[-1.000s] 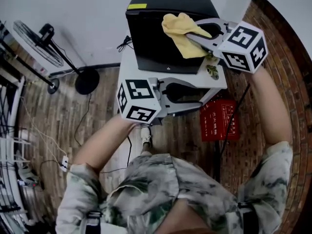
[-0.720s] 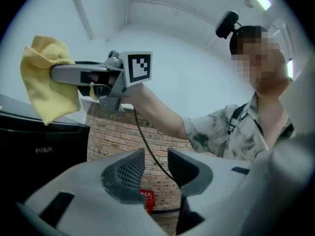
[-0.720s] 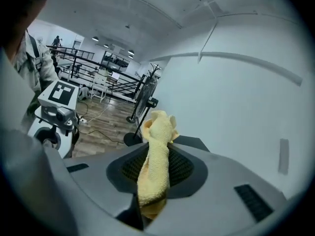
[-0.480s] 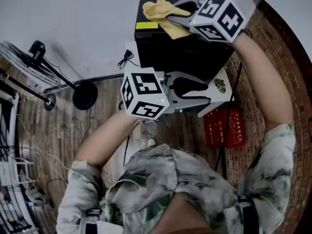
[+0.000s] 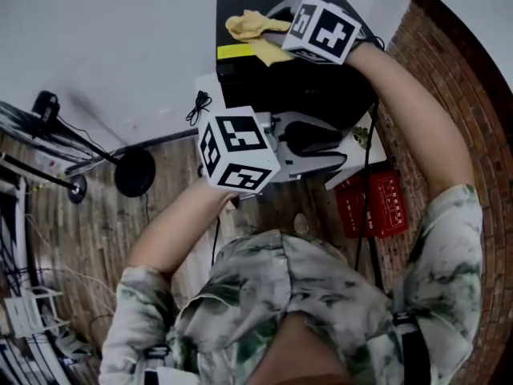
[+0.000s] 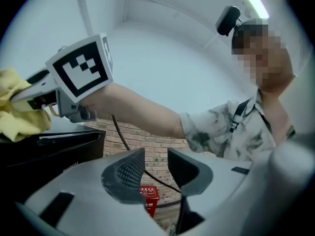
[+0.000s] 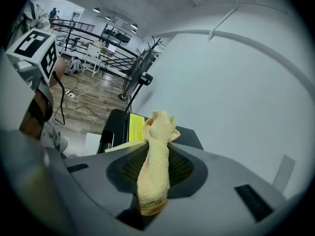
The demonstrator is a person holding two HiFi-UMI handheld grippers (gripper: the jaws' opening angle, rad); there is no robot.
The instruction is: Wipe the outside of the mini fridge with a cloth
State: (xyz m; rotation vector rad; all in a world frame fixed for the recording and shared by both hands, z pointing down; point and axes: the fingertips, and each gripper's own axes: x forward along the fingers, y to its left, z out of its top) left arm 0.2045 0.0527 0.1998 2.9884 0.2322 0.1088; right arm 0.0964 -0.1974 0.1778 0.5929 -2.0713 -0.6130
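Observation:
The black mini fridge (image 5: 321, 87) stands on a small white table at the top of the head view, with a yellow label (image 5: 232, 51) on its top. My right gripper (image 5: 271, 32) is shut on the yellow cloth (image 5: 250, 29), which rests on the fridge's top near its far left corner. In the right gripper view the cloth (image 7: 155, 161) is pinched between the jaws above the fridge top (image 7: 187, 136). My left gripper (image 5: 309, 147) hangs open and empty in front of the fridge door; its jaws (image 6: 155, 173) stand apart.
A red box (image 5: 375, 205) sits on the wooden floor to the right of the white table (image 5: 361, 155). A floor fan base (image 5: 134, 172) and cables lie to the left. A brick wall (image 5: 437, 79) runs along the right, a white wall behind the fridge.
My right gripper has carried the cloth from the fridge's front right across the top toward the far left corner. The left gripper stayed in front of the door.

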